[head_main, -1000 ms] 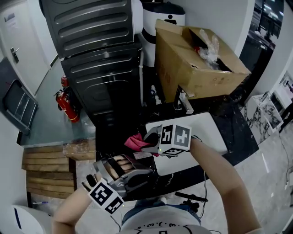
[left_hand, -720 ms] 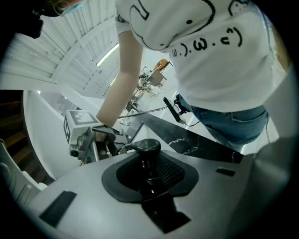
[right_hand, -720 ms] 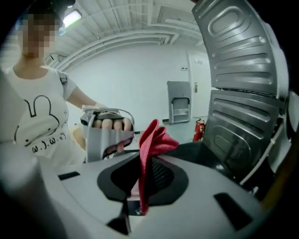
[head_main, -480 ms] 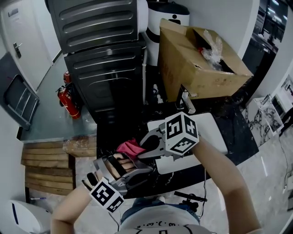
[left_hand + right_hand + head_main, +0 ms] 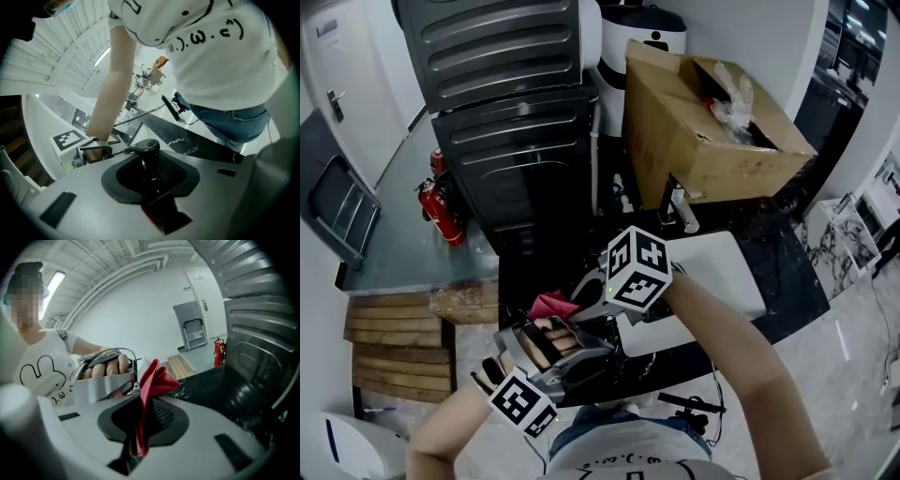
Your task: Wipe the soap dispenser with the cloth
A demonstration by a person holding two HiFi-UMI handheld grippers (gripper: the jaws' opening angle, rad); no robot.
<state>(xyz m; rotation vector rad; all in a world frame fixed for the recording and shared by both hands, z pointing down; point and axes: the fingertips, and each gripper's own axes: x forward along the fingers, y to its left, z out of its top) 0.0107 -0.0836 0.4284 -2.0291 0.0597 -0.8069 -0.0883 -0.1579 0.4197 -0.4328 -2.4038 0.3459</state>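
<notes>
Holding the black soap dispenser [image 5: 147, 149] just under its pump top, the left gripper [image 5: 602, 359] has its jaws squeezed on it. The bottle is low down, close to the person's tummy, by the front edge of the dark counter [image 5: 211, 387]. The right gripper [image 5: 143, 420] pinches the red cloth [image 5: 154, 379] tight, and the cloth sticks up out of its jaws. The cloth is just beside the left hand [image 5: 101, 365]. I cannot tell if it touches the bottle.
</notes>
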